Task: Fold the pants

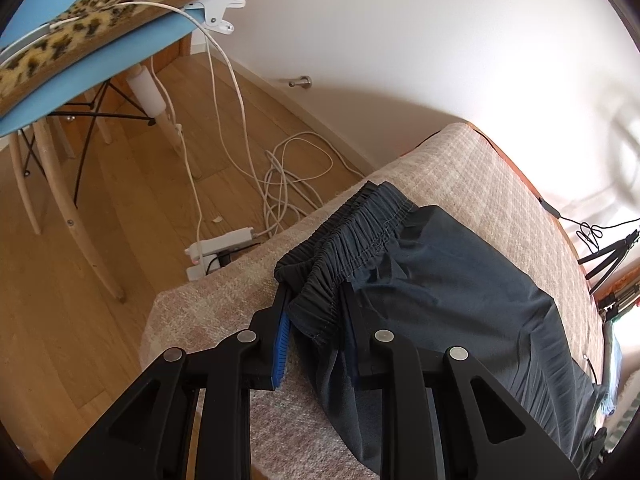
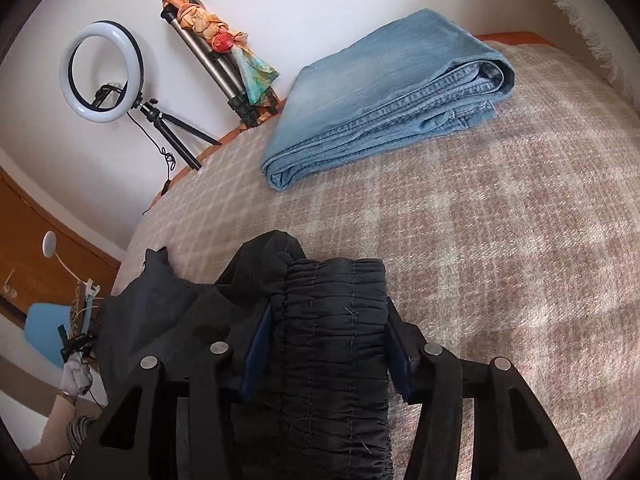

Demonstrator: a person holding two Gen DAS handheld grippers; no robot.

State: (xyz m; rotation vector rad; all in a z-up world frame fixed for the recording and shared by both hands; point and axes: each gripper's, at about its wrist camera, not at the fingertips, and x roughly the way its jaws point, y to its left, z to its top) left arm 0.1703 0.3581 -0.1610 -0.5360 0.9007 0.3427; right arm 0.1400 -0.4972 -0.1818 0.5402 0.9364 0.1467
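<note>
Dark pants [image 1: 460,280] with a gathered elastic waistband [image 1: 360,224] lie on a beige checked blanket [image 1: 480,168]. In the left wrist view my left gripper [image 1: 316,300] is shut on the near end of the waistband, its blue pad [image 1: 282,336] against the cloth and the other finger partly covered by fabric. In the right wrist view the waistband [image 2: 336,320] fills the gap between my right gripper's [image 2: 328,308] two blue pads [image 2: 256,348], which press on its edges. The rest of the pants [image 2: 160,312] bunch up to the left on the blanket [image 2: 480,240].
Folded blue jeans [image 2: 384,92] lie at the far side of the blanket. A ring light [image 2: 102,70] and a tripod with a scarf [image 2: 224,60] stand behind. A blue chair with a leopard cushion [image 1: 100,72] and a power strip with cables [image 1: 224,248] are on the wooden floor.
</note>
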